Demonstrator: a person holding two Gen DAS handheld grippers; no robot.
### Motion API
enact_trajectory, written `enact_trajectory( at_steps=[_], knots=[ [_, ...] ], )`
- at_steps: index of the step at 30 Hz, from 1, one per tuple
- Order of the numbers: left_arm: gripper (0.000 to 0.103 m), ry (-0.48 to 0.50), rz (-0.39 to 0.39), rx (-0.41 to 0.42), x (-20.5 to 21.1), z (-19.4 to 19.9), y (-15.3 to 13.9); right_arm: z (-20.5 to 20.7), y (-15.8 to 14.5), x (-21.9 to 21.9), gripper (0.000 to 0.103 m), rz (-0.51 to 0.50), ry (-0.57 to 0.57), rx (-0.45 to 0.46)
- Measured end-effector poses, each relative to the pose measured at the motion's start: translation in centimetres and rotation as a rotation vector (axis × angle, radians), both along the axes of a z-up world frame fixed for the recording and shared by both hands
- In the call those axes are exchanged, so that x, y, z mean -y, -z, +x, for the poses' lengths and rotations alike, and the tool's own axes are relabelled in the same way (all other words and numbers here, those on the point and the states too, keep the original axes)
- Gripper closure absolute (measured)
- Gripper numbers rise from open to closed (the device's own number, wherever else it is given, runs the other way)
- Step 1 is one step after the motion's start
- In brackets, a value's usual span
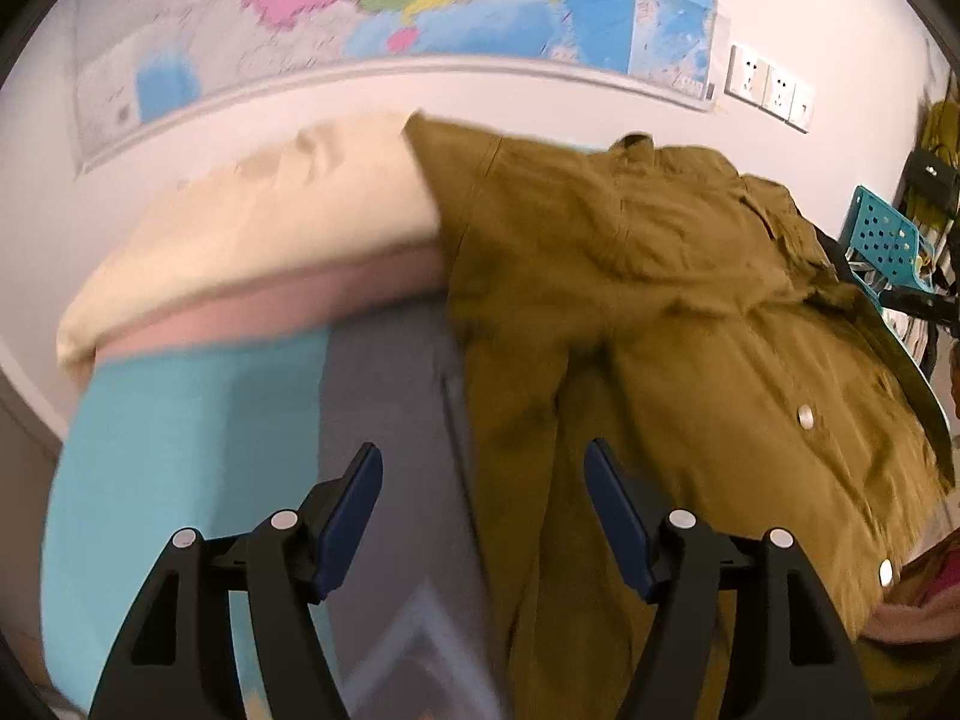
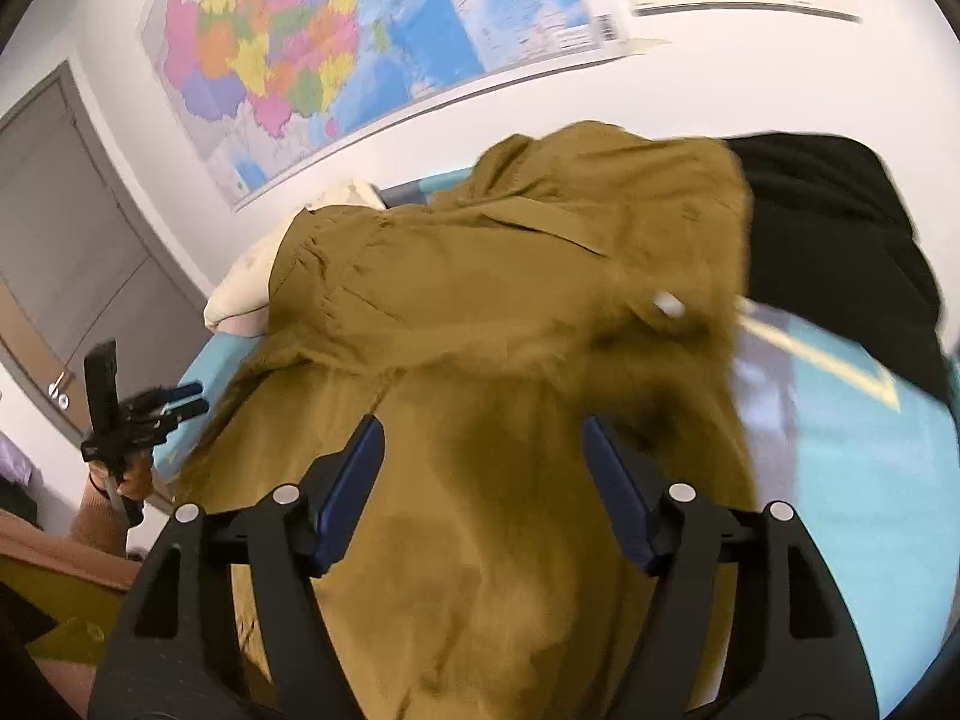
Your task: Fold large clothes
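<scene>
Olive-brown button shirt (image 2: 480,312) spread on a teal bed sheet (image 1: 180,432), both claws apart and empty.

The left gripper (image 1: 483,516) hangs with jaws wide over the shirt's edge; cloth runs from 6 up to 2 o'clock, a cream pillow (image 1: 240,240) at 10. The right gripper (image 2: 483,492) gapes above the shirt's middle, pinching nothing; a black garment (image 2: 840,228) lies at 2 o'clock, a wall map (image 2: 312,60) at 11.
</scene>
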State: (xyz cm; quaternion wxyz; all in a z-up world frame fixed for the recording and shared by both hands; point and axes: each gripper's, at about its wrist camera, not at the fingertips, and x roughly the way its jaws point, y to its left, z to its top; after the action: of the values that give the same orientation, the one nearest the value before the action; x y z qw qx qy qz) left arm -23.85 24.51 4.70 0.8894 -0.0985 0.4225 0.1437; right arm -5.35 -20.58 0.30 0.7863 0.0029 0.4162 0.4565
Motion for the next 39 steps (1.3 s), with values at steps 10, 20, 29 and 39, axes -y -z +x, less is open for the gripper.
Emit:
enact_trajectory(
  at_steps=[10, 20, 29, 39],
  knots=[
    [0.030, 0.055, -0.147, -0.070, 3.0, -4.9, 2.6, -4.4, 1.4, 8.5, 0.031, 0.062, 0.127, -0.055],
    [0.024, 0.203, -0.365, -0.026, 5.6, -5.7, 2.6, -5.1, 3.5, 14.1, 0.024, 0.097, 0.212, -0.154],
    [0.019, 0.210, -0.490, 0.001, 5.5, -5.4, 2.7, -6.6, 5.8, 11.3, 0.024, 0.081, 0.048, -0.202],
    [0.083, 0.062, -0.320, -0.008, 5.5, -4.6, 2.7, -6.9, 6.6, 10.7, 0.052, 0.118, -0.007, -0.233]
  ],
)
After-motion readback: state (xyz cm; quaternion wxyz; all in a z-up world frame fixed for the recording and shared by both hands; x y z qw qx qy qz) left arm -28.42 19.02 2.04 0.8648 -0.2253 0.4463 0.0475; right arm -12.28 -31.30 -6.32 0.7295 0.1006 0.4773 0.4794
